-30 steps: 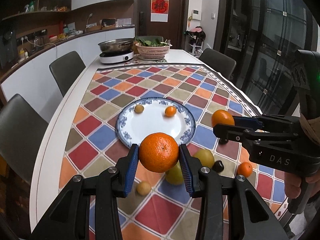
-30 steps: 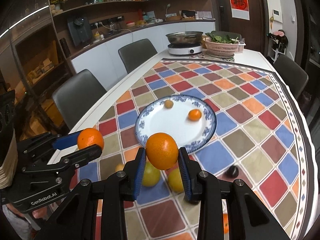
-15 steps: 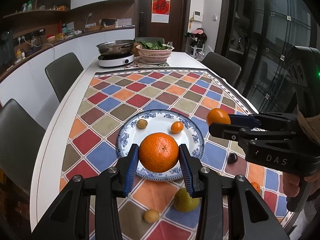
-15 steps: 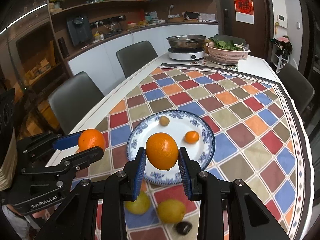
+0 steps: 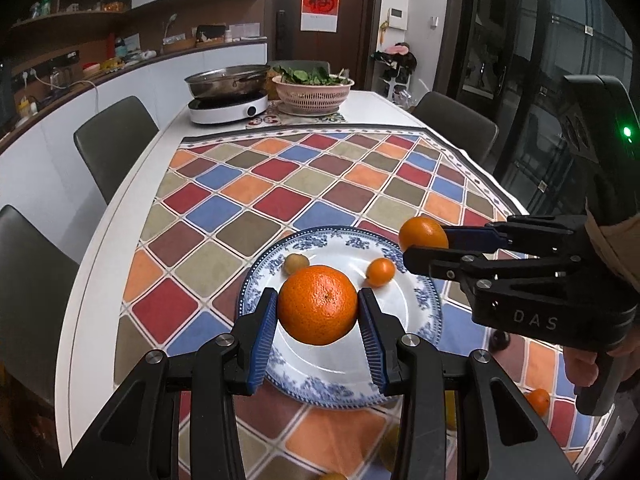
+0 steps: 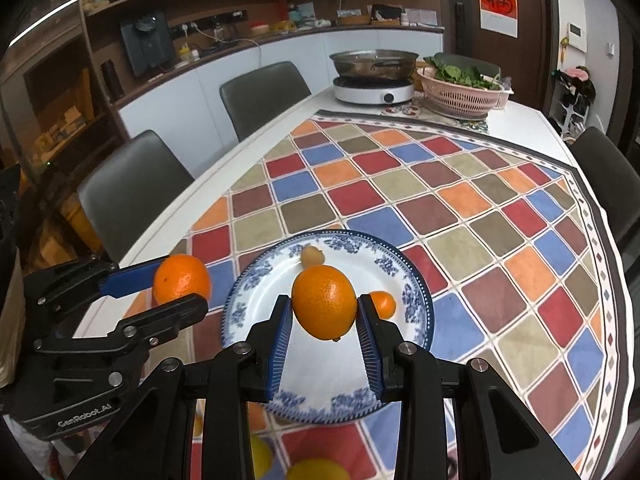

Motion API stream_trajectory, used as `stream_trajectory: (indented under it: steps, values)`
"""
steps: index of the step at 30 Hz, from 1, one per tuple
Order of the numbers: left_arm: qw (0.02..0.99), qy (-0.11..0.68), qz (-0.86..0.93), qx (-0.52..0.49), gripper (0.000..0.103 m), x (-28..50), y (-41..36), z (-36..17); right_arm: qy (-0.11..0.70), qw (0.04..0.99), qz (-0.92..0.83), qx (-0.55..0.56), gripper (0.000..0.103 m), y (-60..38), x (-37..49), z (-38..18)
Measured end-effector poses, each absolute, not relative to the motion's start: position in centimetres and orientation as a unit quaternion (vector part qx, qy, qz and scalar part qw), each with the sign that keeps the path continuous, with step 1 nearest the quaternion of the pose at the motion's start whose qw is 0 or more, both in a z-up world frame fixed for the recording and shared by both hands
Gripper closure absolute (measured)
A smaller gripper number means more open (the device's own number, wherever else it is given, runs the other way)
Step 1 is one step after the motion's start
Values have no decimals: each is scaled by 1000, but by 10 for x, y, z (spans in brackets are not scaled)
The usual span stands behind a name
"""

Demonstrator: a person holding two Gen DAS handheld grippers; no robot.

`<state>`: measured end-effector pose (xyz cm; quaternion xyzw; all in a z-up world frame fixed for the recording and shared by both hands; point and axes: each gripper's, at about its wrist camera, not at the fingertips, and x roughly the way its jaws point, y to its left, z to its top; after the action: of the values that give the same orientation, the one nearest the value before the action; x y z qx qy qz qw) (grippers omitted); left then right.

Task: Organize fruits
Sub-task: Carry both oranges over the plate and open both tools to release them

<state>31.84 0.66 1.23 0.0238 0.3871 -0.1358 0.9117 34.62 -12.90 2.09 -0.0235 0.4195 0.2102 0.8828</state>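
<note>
Two handheld grippers hover over a blue-and-white plate on a bench with a checkered cloth. The left gripper pinches a large orange; the right gripper pinches a second orange. A small tangerine and a yellowish fruit already lie on the plate. Released together, the round oranges could collide, knock those, or roll off the shallow rim. Compared with a second ago, both grippers have advanced from the loose fruit to above the plate.
</note>
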Motion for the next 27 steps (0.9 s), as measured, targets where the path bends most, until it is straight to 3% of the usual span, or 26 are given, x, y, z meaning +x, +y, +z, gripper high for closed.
stream_trajectory:
  steps: [27]
  values:
    - [868,480,-131,-2,63,408,12,-56,528,831,176,-21,69,-112,454,-51]
